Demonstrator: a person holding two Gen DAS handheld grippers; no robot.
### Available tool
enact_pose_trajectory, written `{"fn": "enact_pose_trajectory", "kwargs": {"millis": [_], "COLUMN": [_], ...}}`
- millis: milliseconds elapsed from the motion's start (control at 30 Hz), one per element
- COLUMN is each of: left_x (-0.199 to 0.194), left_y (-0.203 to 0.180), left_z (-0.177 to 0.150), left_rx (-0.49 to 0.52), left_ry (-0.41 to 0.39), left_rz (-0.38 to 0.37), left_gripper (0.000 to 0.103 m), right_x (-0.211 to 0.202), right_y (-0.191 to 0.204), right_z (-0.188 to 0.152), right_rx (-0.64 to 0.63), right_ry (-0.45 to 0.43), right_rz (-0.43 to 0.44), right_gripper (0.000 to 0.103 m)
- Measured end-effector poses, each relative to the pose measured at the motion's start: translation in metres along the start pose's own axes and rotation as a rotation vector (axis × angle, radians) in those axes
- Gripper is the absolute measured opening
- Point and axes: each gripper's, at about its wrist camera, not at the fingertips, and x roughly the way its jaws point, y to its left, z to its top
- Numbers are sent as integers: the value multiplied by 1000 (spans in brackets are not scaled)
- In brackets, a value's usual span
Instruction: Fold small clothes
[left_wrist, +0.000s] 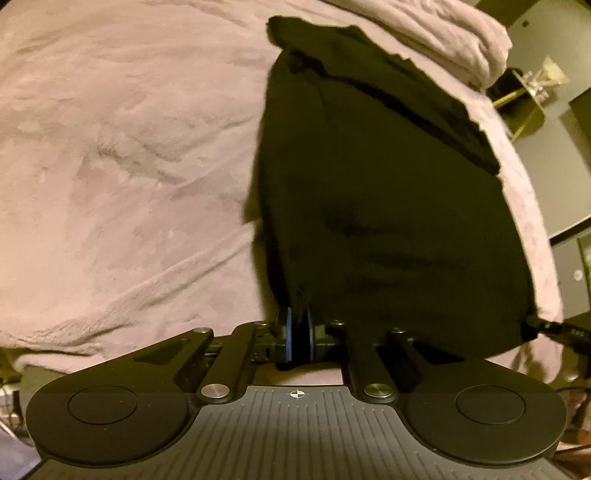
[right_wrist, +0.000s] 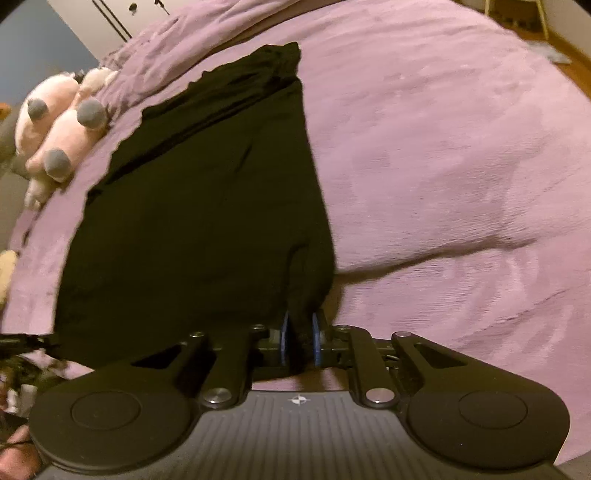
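**Left wrist and right wrist views: both grippers clamp a black garment over the bed**

Left wrist view shows the left gripper (left_wrist: 298, 334) pinched narrow on the near hem of the black garment (left_wrist: 388, 206), cloth bunched between its blue pads (left_wrist: 287, 334). The garment stretches away from the gripper across the pink blanket (left_wrist: 129, 147) toward the bed's far right edge, where a folded-over part of the blanket (left_wrist: 443, 40) lies.

In the right wrist view the right gripper (right_wrist: 300, 341) is likewise closed narrow on another near corner of the same garment (right_wrist: 207, 206), fabric gathered between its pads (right_wrist: 317, 341). A pink plush toy (right_wrist: 62, 125) with grey feet lies at the bed's left edge, just beside the garment's far side. Motion blur softens the cloth's edges.
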Motion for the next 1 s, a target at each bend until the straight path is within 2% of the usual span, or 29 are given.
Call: {"fn": "enact_pose_trajectory", "kwargs": {"millis": [300, 500, 700, 833, 1000], "left_x": [-11, -5, 3, 13, 30], "left_y": [-27, -38, -36, -16, 12], "left_z": [26, 56, 90, 118, 145], "left_rx": [19, 11, -38, -149, -303], "left_ry": [-80, -129, -190, -233, -266], "left_rz": [-69, -101, -114, -105, -54], "left_gripper": [9, 9, 9, 9, 10], "right_x": [6, 18, 34, 49, 68], "right_y": [2, 19, 31, 30, 22], "right_z": [29, 60, 101, 130, 159], "right_rx": [146, 147, 146, 192, 262], "right_ry": [-11, -42, -103, -156, -236], "right_rz": [180, 234, 230, 211, 123], "right_gripper": [11, 11, 10, 10, 10]}}
